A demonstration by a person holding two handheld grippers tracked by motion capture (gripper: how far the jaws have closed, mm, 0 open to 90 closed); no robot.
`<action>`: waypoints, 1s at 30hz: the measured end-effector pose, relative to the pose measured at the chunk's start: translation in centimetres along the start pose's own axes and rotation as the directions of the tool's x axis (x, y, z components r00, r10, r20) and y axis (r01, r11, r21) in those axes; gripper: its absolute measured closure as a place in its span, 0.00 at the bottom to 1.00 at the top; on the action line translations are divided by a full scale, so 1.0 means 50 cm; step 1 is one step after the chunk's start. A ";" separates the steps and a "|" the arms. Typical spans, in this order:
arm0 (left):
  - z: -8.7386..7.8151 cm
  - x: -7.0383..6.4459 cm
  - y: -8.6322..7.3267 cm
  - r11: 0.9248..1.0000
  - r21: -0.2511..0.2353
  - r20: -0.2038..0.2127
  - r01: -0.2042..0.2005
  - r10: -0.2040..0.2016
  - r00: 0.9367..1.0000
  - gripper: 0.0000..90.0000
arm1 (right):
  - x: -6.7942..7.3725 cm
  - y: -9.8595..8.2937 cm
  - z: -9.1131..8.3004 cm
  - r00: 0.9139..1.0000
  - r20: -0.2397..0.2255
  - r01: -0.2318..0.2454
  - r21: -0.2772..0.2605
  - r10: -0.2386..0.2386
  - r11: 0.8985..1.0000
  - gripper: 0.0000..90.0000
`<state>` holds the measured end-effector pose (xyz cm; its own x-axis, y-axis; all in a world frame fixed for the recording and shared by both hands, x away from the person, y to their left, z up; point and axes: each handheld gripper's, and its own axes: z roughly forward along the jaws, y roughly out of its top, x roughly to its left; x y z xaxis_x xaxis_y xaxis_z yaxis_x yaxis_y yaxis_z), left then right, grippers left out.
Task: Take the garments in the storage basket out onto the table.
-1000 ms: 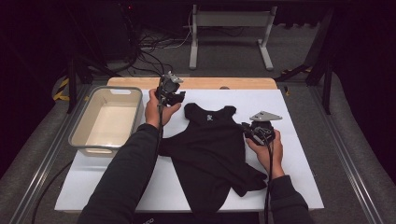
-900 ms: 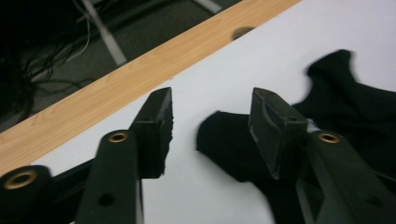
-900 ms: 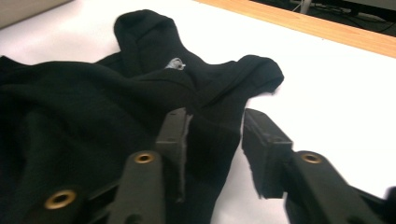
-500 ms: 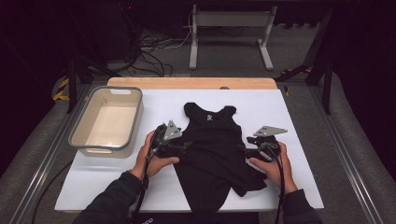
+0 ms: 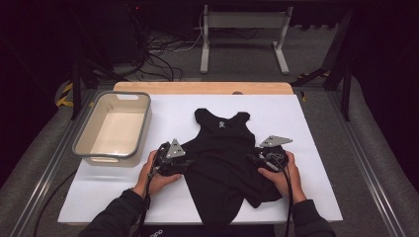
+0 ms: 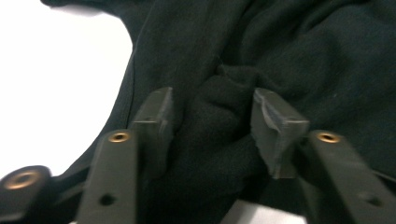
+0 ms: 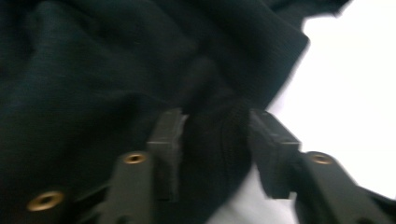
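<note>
In the high view, a black top [image 5: 222,163] lies flat on the white sheet [image 5: 316,128] that covers the worktop [image 5: 202,88], neck end away from the person, hem end bunched and skewed toward the near edge. The left hand-held gripper [image 5: 184,165] sits at the top's left edge, about halfway down its length, with its grey plate facing up. The right hand-held gripper [image 5: 253,159] sits at the top's right edge, level with the left one, so the top lies between the two. Each is wrapped by one of the person's hands, and the dark sleeves come in from below the top. A grey tub [image 5: 83,143] with a pale inside stands left of the top, well apart from it, just beyond the left hand-held gripper.

In the left gripper view, the left hand-held gripper [image 6: 212,121] has its jaws part-way spread, with a raised fold of the top [image 6: 289,56] standing between them and touching the inner face of each pad. White sheet [image 6: 56,84] shows to the left of the cloth.

In the right gripper view, the right hand-held gripper [image 7: 215,140] likewise holds a ridge of the top [image 7: 93,70] between its jaws, the pads pressing in on either side of the ridge. Bare sheet [image 7: 345,102] lies to the right of the fabric edge. The picture is blurred.
</note>
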<state>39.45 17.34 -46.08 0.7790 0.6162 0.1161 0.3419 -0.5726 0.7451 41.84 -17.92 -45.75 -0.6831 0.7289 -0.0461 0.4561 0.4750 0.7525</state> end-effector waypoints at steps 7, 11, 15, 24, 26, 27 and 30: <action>-0.011 -0.001 0.002 1.000 0.021 0.049 -0.015 0.014 0.999 0.91 | 0.004 -0.001 -0.014 1.000 0.018 0.024 0.011 -0.024 1.000 0.92; -0.033 -0.006 0.010 0.999 0.012 0.036 -0.038 0.038 0.999 0.93 | -0.009 0.003 -0.063 0.995 0.103 -0.008 -0.053 0.013 0.999 0.92; -0.057 -0.012 0.019 0.999 -0.021 0.028 -0.043 0.044 0.999 0.93 | -0.025 0.015 -0.132 0.977 0.201 -0.036 -0.158 0.068 0.987 0.93; -0.093 -0.008 0.030 0.997 -0.075 0.008 -0.031 0.032 0.999 0.93 | -0.034 0.008 -0.133 0.961 0.246 -0.079 -0.192 0.126 0.978 0.81; -0.097 -0.007 0.029 0.997 -0.079 -0.006 -0.021 0.020 1.000 0.93 | -0.032 0.006 -0.124 0.960 0.248 -0.085 -0.190 0.131 0.978 0.71; -0.100 -0.005 0.030 0.997 -0.075 -0.014 -0.021 0.021 1.000 0.93 | -0.031 0.005 -0.123 0.958 0.252 -0.092 -0.188 0.138 0.978 0.67; -0.109 -0.001 0.032 0.997 -0.077 -0.047 -0.015 0.011 0.999 0.93 | -0.026 0.005 -0.127 0.969 0.209 -0.084 -0.211 0.128 0.974 0.62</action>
<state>37.11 19.32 -41.32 0.7573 0.6345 0.1548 0.2889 -0.5380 0.7919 39.21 -21.86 -41.31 -0.4846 0.8706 -0.0853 0.3811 0.2979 0.8752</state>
